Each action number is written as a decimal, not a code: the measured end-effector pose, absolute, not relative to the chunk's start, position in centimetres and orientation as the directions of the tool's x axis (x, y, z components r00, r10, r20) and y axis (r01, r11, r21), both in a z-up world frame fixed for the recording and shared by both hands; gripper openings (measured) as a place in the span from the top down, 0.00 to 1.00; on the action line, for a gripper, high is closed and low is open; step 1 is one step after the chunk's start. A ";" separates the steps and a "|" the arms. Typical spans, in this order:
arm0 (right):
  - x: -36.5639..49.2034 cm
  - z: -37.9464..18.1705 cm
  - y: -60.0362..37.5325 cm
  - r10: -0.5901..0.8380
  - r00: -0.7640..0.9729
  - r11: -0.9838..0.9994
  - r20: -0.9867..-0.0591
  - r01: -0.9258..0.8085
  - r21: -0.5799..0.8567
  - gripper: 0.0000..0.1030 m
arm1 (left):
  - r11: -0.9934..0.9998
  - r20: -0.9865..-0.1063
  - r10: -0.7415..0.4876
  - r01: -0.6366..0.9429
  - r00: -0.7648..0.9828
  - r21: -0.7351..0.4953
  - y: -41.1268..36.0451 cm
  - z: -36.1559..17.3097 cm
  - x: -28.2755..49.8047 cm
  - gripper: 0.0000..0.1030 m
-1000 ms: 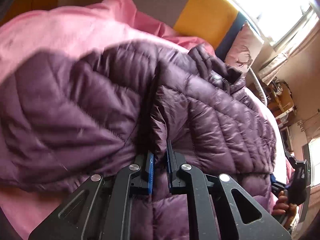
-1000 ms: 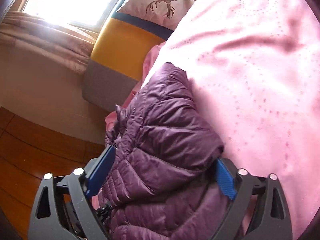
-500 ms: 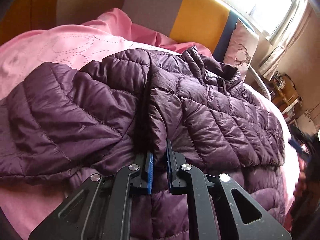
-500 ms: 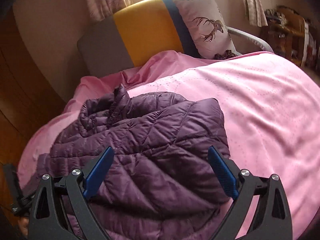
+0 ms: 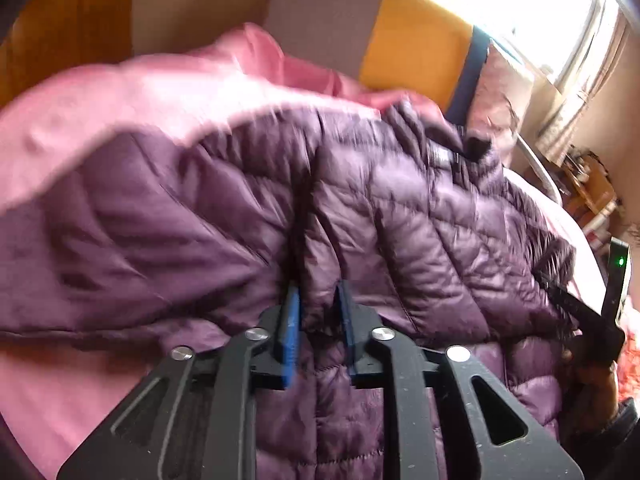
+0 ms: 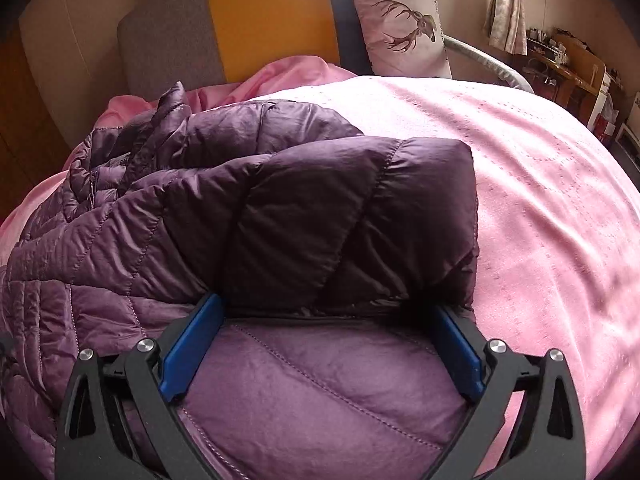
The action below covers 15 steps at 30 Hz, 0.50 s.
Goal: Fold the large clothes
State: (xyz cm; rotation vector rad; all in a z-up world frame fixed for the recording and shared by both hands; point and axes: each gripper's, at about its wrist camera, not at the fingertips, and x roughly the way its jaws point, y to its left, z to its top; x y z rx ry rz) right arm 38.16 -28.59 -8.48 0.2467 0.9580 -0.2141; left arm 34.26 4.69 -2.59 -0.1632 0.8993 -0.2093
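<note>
A purple quilted puffer jacket (image 5: 400,220) lies on a pink bedspread (image 5: 100,112). My left gripper (image 5: 318,304) is shut on a ridge of the jacket's fabric near its front middle; this view is blurred. In the right wrist view the jacket (image 6: 240,208) lies with a sleeve folded across its body. My right gripper (image 6: 324,320) is open, its blue pads on either side of the sleeve's cuff end, low over the jacket. The right gripper's body also shows at the right edge of the left wrist view (image 5: 600,320).
The pink bedspread (image 6: 540,200) spreads to the right of the jacket. A grey, yellow and blue headboard (image 6: 260,20) and a deer-print pillow (image 6: 400,20) stand at the back. Wooden shelves with clutter (image 6: 568,60) stand at the far right.
The right gripper has swung round and come down low over the folded sleeve, jaws still open. The left gripper stays shut on the jacket, and its view has shifted and blurred.
</note>
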 end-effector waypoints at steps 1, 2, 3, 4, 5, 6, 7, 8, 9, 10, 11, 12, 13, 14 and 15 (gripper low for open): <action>38.1 -8.5 -28.5 -0.073 0.558 0.952 -0.827 0.286 0.109 0.02 | 0.969 -0.730 -0.244 0.120 0.639 -0.218 4.7 -1.6 33.9 0.71; 38.2 -8.5 -28.4 -0.076 0.558 0.952 -0.826 0.286 0.105 0.02 | 0.967 -0.712 -0.251 0.134 0.655 -0.218 4.5 -0.8 33.8 0.62; 38.4 -8.5 -28.3 -0.078 0.558 0.953 -0.826 0.286 0.103 0.02 | 0.963 -0.698 -0.268 0.160 0.665 -0.217 4.0 0.0 34.0 0.60; 38.4 -8.3 -28.2 -0.079 0.558 0.953 -0.826 0.286 0.102 0.02 | 0.961 -0.692 -0.276 0.179 0.666 -0.211 3.3 0.4 34.3 0.59; 38.4 -8.3 -28.2 -0.079 0.559 0.953 -0.826 0.286 0.102 0.02 | 0.959 -0.693 -0.284 0.197 0.663 -0.204 2.7 0.5 34.8 0.59; 38.4 -8.3 -28.1 -0.079 0.559 0.953 -0.825 0.286 0.103 0.02 | 0.957 -0.699 -0.291 0.214 0.654 -0.198 2.1 0.5 35.5 0.59; 38.4 -8.3 -28.1 -0.078 0.560 0.953 -0.825 0.286 0.104 0.02 | 0.954 -0.711 -0.297 0.227 0.638 -0.195 1.4 0.0 36.5 0.59; 38.4 -8.3 -28.2 -0.076 0.561 0.952 -0.824 0.286 0.106 0.02 | 0.955 -0.727 -0.293 0.226 0.621 -0.191 1.0 -0.7 37.5 0.59; 38.4 -8.3 -28.2 -0.075 0.562 0.952 -0.824 0.286 0.107 0.02 | 0.957 -0.741 -0.286 0.219 0.607 -0.189 0.9 -1.2 38.1 0.59; 38.4 -8.3 -28.2 -0.074 0.563 0.952 -0.823 0.286 0.110 0.02 | 0.961 -0.767 -0.272 0.202 0.581 -0.188 0.9 -2.3 39.0 0.59; 38.3 -8.3 -28.2 -0.071 0.564 0.952 -0.822 0.285 0.113 0.02 | 0.963 -0.781 -0.266 0.192 0.565 -0.190 1.0 -3.3 39.5 0.59; 38.4 -8.3 -28.3 -0.069 0.566 0.952 -0.822 0.284 0.115 0.02 | 0.962 -0.786 -0.270 0.192 0.556 -0.194 1.3 -4.1 39.8 0.59; 38.4 -8.3 -28.2 -0.068 0.567 0.952 -0.821 0.283 0.116 0.02 | 0.959 -0.780 -0.280 0.198 0.559 -0.202 1.4 -4.8 39.8 0.59; 38.4 -8.4 -28.3 -0.067 0.567 0.953 -0.821 0.281 0.117 0.02 | 0.959 -0.772 -0.282 0.199 0.570 -0.203 1.5 -5.1 39.5 0.59; 38.4 -8.4 -28.4 -0.066 0.568 0.953 -0.821 0.280 0.117 0.02 | 0.960 -0.769 -0.275 0.199 0.576 -0.195 1.4 -5.2 39.4 0.59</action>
